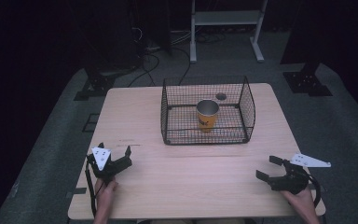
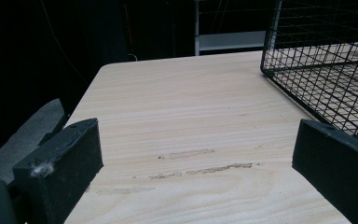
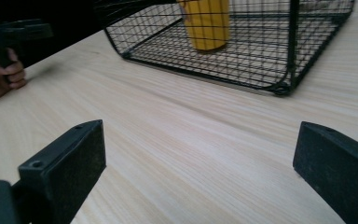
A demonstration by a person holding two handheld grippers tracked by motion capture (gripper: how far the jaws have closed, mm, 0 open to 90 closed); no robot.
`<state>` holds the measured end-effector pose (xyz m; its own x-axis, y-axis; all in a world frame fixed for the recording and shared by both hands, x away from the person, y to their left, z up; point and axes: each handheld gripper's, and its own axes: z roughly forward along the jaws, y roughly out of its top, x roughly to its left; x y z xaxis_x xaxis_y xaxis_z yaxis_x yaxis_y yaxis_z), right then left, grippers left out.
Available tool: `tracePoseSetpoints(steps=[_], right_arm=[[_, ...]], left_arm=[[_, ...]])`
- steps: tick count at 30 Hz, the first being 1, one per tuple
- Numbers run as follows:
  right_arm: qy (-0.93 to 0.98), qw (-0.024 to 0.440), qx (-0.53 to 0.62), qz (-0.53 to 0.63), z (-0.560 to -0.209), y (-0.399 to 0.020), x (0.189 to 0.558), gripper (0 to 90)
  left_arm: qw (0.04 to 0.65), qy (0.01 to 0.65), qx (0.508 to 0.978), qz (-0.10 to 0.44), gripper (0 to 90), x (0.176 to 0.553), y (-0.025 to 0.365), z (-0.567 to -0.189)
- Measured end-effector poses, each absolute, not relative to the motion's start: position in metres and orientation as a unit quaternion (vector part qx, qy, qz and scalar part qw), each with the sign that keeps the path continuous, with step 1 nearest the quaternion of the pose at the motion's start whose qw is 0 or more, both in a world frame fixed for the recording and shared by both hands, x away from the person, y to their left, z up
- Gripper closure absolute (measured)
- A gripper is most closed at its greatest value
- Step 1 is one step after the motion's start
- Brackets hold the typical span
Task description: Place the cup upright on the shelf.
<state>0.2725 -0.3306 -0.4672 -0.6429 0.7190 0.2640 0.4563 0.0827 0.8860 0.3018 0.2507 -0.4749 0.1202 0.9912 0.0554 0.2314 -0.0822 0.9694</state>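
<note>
A black wire basket (image 1: 247, 108) stands at the far middle of the wooden table (image 1: 135, 112). Inside it an orange cup (image 1: 207, 115) with a silver rim stands upright. My left gripper (image 1: 115, 151) rests near the table's front left, held by a hand, jaws wide apart with nothing between them. My right gripper (image 1: 269, 167) lies near the front right, also open and empty. In the right gripper view the basket (image 3: 279, 70) and the cup (image 3: 208, 23) lie ahead of the gripper (image 3: 198, 163). A corner of the basket (image 2: 317, 70) lies to the right of the gripper (image 2: 193, 158) in the left gripper view.
A small round hole (image 1: 221, 96) sits in the table behind the basket. Faint scuff marks (image 2: 200, 169) cross the wood in front of the left gripper. A white shelf frame (image 1: 226, 28) and cables stand on the dark floor beyond the table.
</note>
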Motion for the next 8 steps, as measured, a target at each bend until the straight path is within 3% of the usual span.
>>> tracePoseSetpoints(steps=[8], right_arm=[[0.721,0.148,0.413,0.536,-0.471,-0.328,0.259,1.8]], left_arm=[[0.445,0.509,0.601,0.425,0.8,0.302,0.251,-0.475]])
